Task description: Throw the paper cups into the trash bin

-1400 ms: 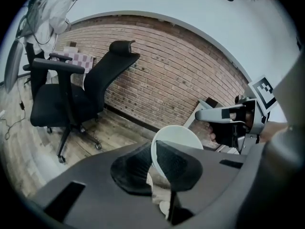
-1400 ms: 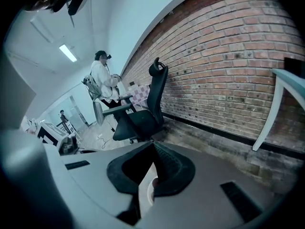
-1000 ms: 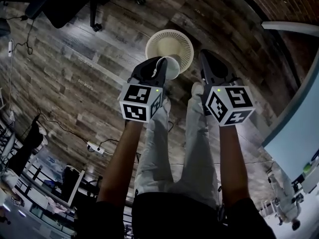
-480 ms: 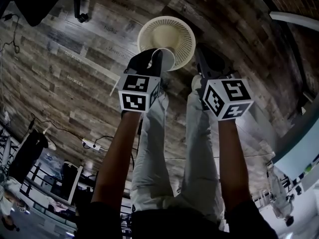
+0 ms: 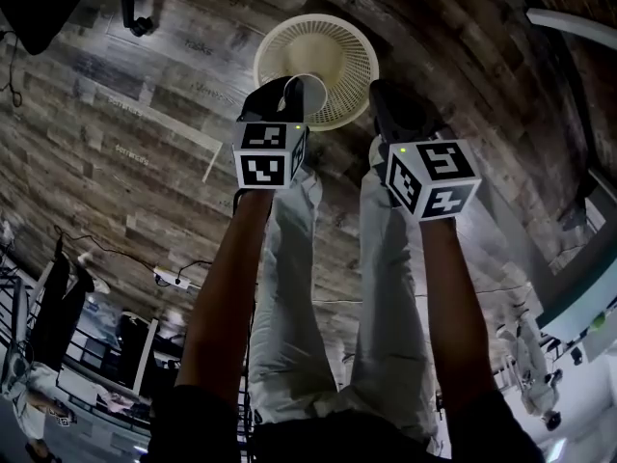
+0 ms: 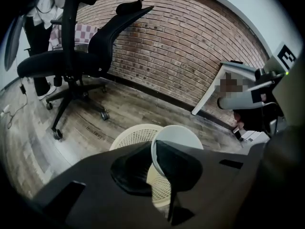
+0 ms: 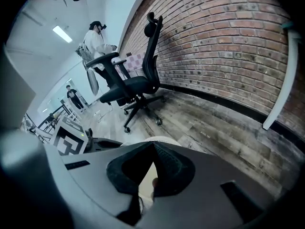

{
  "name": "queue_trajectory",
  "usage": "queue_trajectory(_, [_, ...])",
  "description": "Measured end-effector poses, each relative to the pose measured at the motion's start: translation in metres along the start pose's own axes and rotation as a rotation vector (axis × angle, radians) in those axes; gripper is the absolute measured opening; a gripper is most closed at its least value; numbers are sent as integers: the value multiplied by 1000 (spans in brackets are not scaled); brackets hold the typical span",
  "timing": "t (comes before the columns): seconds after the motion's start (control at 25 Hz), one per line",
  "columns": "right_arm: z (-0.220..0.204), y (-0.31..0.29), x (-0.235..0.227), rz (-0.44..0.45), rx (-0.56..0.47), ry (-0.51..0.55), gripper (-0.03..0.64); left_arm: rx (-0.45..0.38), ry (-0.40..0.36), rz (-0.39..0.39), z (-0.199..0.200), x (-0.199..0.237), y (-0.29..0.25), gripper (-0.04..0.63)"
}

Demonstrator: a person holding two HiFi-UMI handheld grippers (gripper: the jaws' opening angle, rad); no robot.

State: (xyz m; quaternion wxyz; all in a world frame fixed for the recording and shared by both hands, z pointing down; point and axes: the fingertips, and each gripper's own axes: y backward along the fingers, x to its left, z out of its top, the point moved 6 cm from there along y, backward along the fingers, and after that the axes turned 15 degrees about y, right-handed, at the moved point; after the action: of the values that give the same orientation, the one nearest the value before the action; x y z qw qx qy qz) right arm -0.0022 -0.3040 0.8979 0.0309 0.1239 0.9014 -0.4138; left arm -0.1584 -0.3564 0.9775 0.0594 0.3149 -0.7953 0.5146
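**Left gripper** [image 6: 153, 151]: fingers clenched on the wall of a white paper cup [image 6: 177, 132]. One finger sits inside the rim and the other outside. The cup is tilted, with its mouth turned towards the gripper's camera.

**Cup position:** in the head view the cup [image 5: 310, 93] shows against the near-left part of the bin [image 5: 342, 51] mouth. In the left gripper view the bin [image 6: 131, 137] lies directly behind and below the cup. Cup and bin are not seen to touch.

**Bin:** a pale lattice basket, upright on the wood floor [image 5: 145, 114]. Its contents cannot be made out.

**Right gripper** [image 7: 153, 146]: fingers [image 7: 175, 168] closed tip to tip, with nothing gripped between them. The narrow slit under the tips shows only something pale. This is probably the bin, though the view is too cramped to be sure. In the head view the right gripper [image 5: 403, 114] sits just right of the bin, level with the left one. Both grippers point forward and down.

**Surroundings:** a black chair [image 6: 71, 56] on castors stands on the floor beyond the bin, in front of a brick wall [image 6: 186, 46]. The person's legs [image 5: 289, 287], in pale trousers, run below the grippers in the head view.
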Motion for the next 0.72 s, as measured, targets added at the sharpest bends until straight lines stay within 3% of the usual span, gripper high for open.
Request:
queue_trajectory(0.44, [-28, -11, -12, 12, 52, 31, 3, 32, 13, 26, -37, 20, -44, 39])
queue_trajectory(0.6, [-34, -11, -11, 12, 62, 27, 3, 20, 23, 29, -38, 21, -46, 123])
queue_trajectory(0.72, [-33, -12, -7, 17, 64, 22, 3, 28, 21, 30, -40, 24, -42, 137])
